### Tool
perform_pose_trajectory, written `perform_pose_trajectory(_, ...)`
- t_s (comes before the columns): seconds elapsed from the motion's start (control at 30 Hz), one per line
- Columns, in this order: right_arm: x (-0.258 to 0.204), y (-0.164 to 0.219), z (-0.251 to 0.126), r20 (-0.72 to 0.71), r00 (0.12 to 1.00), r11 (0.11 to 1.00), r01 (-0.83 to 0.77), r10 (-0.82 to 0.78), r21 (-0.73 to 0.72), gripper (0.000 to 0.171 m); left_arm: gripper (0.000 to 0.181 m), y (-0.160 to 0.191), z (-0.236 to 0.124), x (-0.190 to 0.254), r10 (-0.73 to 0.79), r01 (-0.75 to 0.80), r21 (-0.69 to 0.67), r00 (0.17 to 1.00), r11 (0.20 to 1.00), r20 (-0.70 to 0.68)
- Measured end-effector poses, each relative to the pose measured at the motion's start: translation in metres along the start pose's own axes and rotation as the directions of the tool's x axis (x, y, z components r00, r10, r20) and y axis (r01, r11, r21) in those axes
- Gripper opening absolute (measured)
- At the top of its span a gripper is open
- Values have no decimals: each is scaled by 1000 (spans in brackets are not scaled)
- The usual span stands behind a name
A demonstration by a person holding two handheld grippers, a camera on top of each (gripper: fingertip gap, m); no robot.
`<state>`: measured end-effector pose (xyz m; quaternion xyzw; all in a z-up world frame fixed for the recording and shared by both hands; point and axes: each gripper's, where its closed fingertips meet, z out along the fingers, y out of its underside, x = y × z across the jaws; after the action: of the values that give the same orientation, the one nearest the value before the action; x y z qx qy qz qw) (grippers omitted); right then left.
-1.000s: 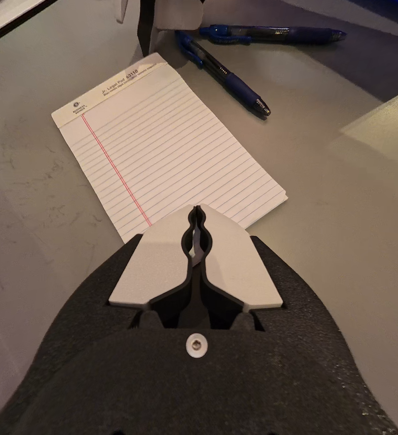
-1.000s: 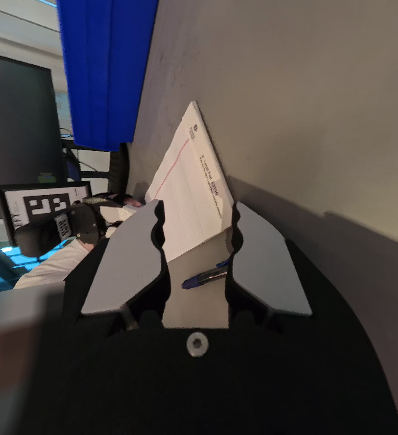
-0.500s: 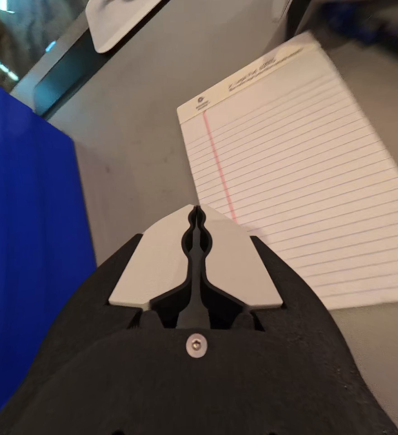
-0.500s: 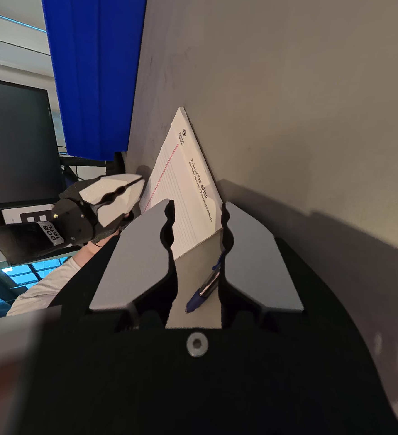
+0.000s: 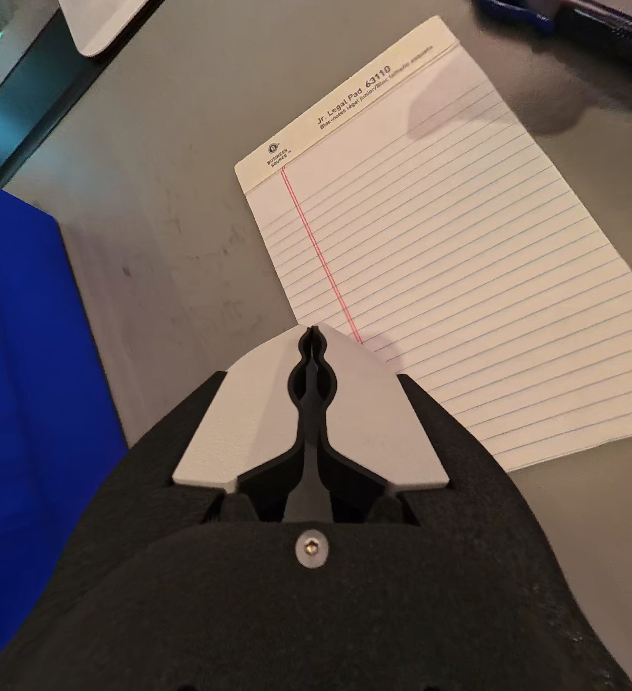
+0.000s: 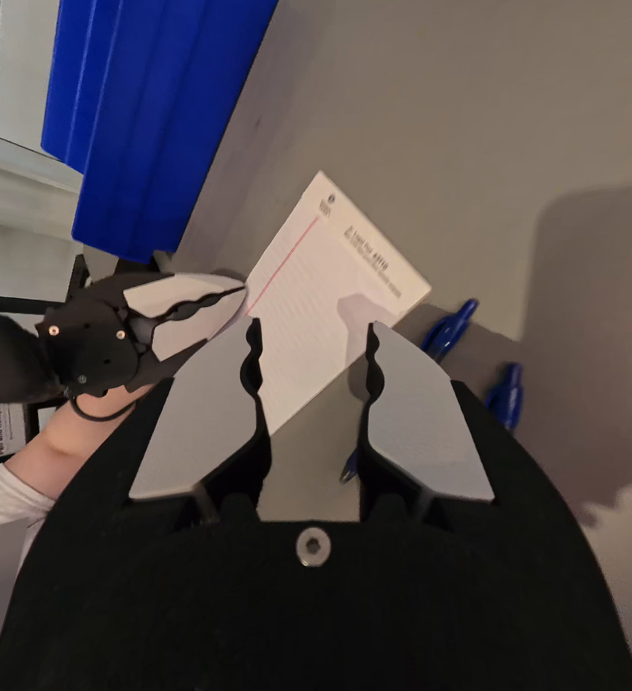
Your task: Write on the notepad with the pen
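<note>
The white lined notepad (image 5: 456,261) lies flat on the grey table. My left gripper (image 5: 312,329) is shut and empty, with its tips at the pad's lower left corner, near the red margin line. It also shows in the right wrist view (image 6: 242,289), touching the notepad's (image 6: 325,280) edge. My right gripper (image 6: 312,324) is open and empty, held above the table beside the pad. A blue pen (image 6: 449,332) lies beyond the pad, running under my right finger, and its tip (image 6: 348,467) shows between the fingers. A second blue pen (image 6: 507,392) lies to the right.
A blue panel (image 5: 18,374) stands at the table's left edge and also shows in the right wrist view (image 6: 149,131). A white object (image 5: 97,26) sits at the far left. Blurred pens (image 5: 524,15) lie past the pad's top. A person's hand (image 6: 82,422) holds the left gripper. Tip to tip, the grippers are about 15 centimeters apart.
My left gripper has swung left and settled at the pad's lower left corner, still shut. My right gripper has opened wider and turned; the pen is now under its right finger.
</note>
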<state>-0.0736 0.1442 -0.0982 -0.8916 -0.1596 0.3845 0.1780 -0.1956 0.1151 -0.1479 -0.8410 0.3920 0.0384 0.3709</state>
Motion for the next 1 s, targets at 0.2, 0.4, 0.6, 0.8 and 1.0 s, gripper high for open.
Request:
perform_pose_trajectory(0.2, -24, 36, 8, -1, 996, 995, -95, 95, 7, 76, 0, 2, -6, 11, -8, 6, -22, 999, 1000, -54)
perform_pose_trajectory(0.4, -25, 54, 18, -14, 991, 991, -133, 133, -23, 87, 0, -2, -9, 9, -197, 200, -5, 963, 980, -186)
perform_pose_trajectory(0.6, -27, 54, 26, 87, 971, 974, -224, 225, -20, 93, 0, -10, -11, 7, -385, 376, -88, 877, 922, -288)
perform_pose_trajectory(0.8, -23, 58, 26, 39, 985, 985, -168, 169, -25, 89, 20, -18, -13, 18, -516, 484, -191, 740, 854, -432)
perform_pose_trajectory(1.0, -23, 61, 24, 37, 987, 987, -156, 158, -45, 88, 30, -13, -10, 10, -607, 549, -268, 660, 792, -443)
